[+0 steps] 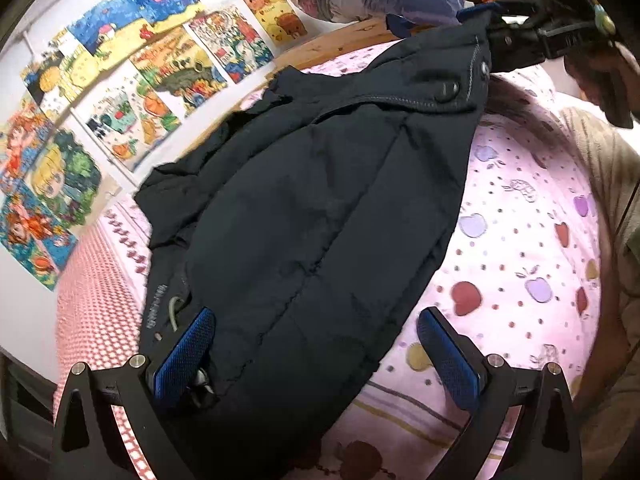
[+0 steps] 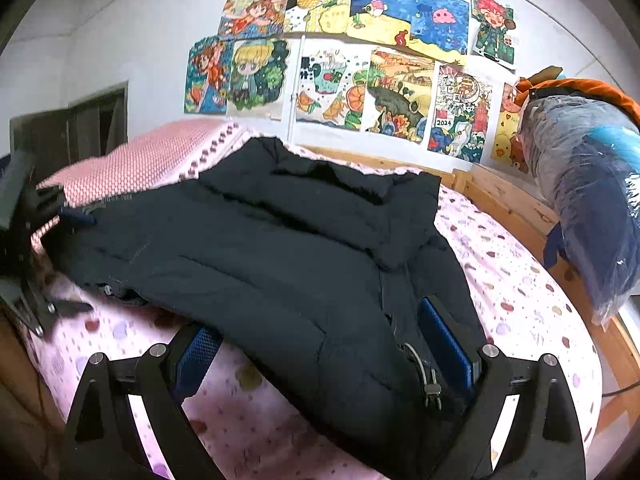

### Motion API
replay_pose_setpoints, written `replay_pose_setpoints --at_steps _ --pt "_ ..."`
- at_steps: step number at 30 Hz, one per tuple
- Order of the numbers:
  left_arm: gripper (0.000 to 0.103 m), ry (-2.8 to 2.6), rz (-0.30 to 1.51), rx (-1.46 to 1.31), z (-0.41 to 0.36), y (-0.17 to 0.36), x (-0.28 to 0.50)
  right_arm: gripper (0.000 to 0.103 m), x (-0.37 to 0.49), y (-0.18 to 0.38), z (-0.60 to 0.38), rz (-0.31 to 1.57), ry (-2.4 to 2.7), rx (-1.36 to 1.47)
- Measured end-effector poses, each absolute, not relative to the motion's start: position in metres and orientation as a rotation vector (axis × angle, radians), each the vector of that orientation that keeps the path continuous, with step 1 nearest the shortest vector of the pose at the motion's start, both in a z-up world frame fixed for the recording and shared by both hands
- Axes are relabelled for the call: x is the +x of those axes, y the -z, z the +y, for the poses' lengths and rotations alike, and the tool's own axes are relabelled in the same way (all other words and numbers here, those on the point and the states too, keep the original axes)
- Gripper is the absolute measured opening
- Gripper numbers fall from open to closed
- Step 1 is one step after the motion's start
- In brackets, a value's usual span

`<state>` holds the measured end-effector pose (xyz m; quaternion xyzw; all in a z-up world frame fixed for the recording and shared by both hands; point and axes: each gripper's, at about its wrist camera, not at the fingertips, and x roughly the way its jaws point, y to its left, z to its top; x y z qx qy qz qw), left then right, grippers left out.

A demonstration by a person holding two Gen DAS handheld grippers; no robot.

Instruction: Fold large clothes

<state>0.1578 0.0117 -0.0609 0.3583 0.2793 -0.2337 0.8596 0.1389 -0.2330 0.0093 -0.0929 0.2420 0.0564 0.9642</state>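
Left wrist view: the dark padded jacket [image 1: 320, 208] lies spread on the pink fruit-print bedsheet [image 1: 520, 240]. The left gripper [image 1: 316, 356] stands wide apart, its blue pads straddling one end of the jacket with cloth between them but not pinched. At the far end the right gripper [image 1: 516, 36] sits at the jacket's edge near a snap button [image 1: 448, 90]; from here I cannot tell whether it grips.

Right wrist view: the right gripper [image 2: 320, 356] is spread too, jacket [image 2: 280, 256] bulging between the fingers, drawcord toggle [image 2: 432, 388] just beside the right pad. The left gripper [image 2: 28, 240] shows blurred at the opposite end.

Judgement: both should close on matching corners, taking the full padded thickness, then lift together.

Around: a bagged bundle [image 2: 592, 208] on the wooden bed frame [image 2: 508, 200], a pillow [image 2: 132, 160] touching the jacket's far side, drawings [image 2: 360, 60] on the wall. The toggle may snag.
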Motion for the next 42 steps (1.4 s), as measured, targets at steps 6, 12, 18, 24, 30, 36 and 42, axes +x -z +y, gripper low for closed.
replay_pose_setpoints --at_steps 6,12,18,24,30,36,42 --pt "0.101 0.381 0.492 0.709 0.021 0.042 0.161 0.092 0.141 -0.006 -0.230 0.481 -0.112 -0.229" --pt "0.081 0.355 0.459 0.668 0.024 0.032 0.167 0.092 0.135 0.000 -0.231 0.498 -0.112 -0.220" --pt "0.062 0.330 0.422 0.597 0.020 0.018 0.173 0.092 0.125 0.015 -0.221 0.542 -0.131 -0.299" --pt "0.046 0.321 0.402 0.585 0.008 0.008 0.180 0.092 0.112 0.038 -0.203 0.606 -0.166 -0.417" --pt "0.046 0.316 0.403 0.567 0.008 0.006 0.182 0.091 0.102 0.057 -0.196 0.635 -0.027 -0.524" --pt "0.046 0.311 0.404 0.560 0.009 0.005 0.181 0.040 0.095 0.038 -0.209 0.576 0.004 -0.452" --pt "0.045 0.275 0.354 0.541 0.016 -0.002 0.181 0.022 0.100 0.007 -0.218 0.457 0.019 -0.423"
